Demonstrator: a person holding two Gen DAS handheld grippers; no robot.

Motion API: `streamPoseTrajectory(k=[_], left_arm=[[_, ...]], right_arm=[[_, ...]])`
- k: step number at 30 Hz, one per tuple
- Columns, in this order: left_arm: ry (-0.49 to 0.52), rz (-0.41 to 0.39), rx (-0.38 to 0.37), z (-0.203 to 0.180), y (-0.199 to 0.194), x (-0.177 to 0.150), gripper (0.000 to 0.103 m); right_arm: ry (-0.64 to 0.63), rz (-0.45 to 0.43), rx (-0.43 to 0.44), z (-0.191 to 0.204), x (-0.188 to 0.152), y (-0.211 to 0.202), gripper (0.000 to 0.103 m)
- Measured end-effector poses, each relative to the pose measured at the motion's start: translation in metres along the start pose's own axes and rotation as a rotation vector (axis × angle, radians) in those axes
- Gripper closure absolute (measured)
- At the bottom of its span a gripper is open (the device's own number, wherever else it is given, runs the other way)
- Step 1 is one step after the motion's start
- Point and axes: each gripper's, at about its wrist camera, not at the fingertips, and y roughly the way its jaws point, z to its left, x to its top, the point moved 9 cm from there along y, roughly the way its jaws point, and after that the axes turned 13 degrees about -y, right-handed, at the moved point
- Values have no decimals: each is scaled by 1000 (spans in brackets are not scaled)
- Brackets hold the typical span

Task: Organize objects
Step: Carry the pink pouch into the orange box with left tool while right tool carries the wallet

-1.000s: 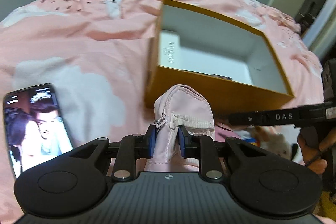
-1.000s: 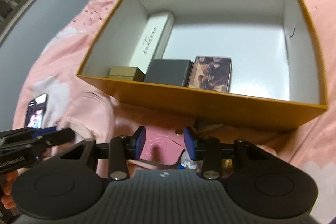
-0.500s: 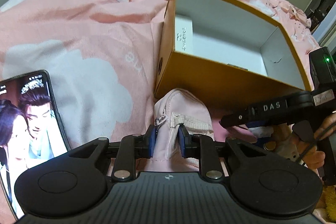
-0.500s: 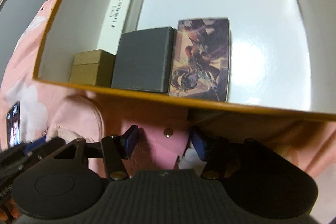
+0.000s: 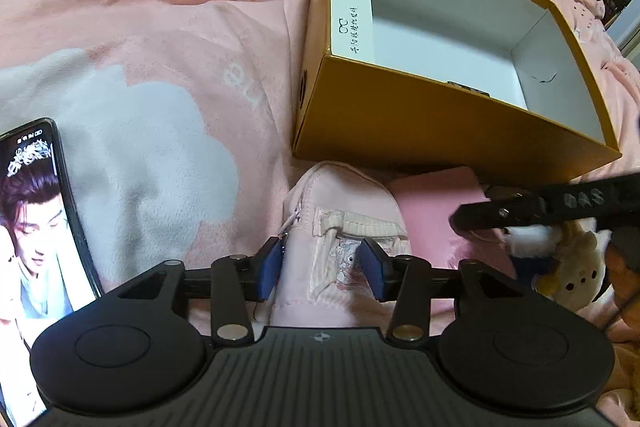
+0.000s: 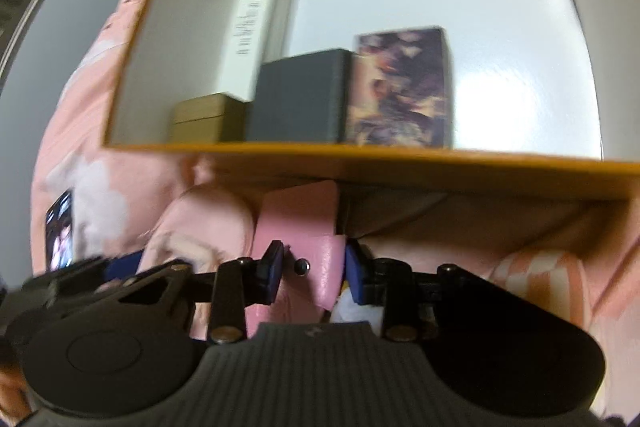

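A pale pink zip pouch (image 5: pixel 344 203) lies on the pink bedspread in front of the orange box (image 5: pixel 440 131). My left gripper (image 5: pixel 322 267) straddles the pouch; its jaws are opening and the pads stand clear of the fabric. To the pouch's right lies a pink snap wallet (image 5: pixel 440 211), under the right gripper's fingers (image 5: pixel 500 217). In the blurred right wrist view, my right gripper (image 6: pixel 314 271) is closing around the wallet (image 6: pixel 300 219). Its raised flap is between the pads, and the left pad still stands off it.
The box (image 6: pixel 400 151) holds a long white case (image 6: pixel 252 27), a small gold box (image 6: pixel 204 119), a dark grey box (image 6: pixel 300 99) and a picture-printed box (image 6: pixel 400 87). A lit phone (image 5: pixel 32 227) lies at the left. A white plush toy (image 5: pixel 576 275) lies at the right.
The left jaws have let go of the pouch and spread apart. Both grippers have sunk toward the bed. The right jaws widened, then narrowed around the wallet.
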Motion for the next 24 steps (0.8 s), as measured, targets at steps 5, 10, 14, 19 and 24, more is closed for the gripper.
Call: streamPoseTrajectory(k=[5, 10, 14, 19, 24], left_arm=[[19, -11, 0, 1, -5, -1, 70], [19, -56, -17, 0, -19, -4, 76], [30, -106, -49, -5, -40, -3, 78], [6, -153, -157, -16, -74, 1, 78], [2, -226, -254, -38, -108, 18, 78]], right_arm=[[-92, -60, -57, 10, 1, -25, 69], [-125, -108, -65, 12, -5, -46, 69], [-128, -153, -43, 18, -9, -70, 69], [-144, -231, -22, 27, -6, -101, 69], [-145, -333, -2, 32, 1, -143, 70]])
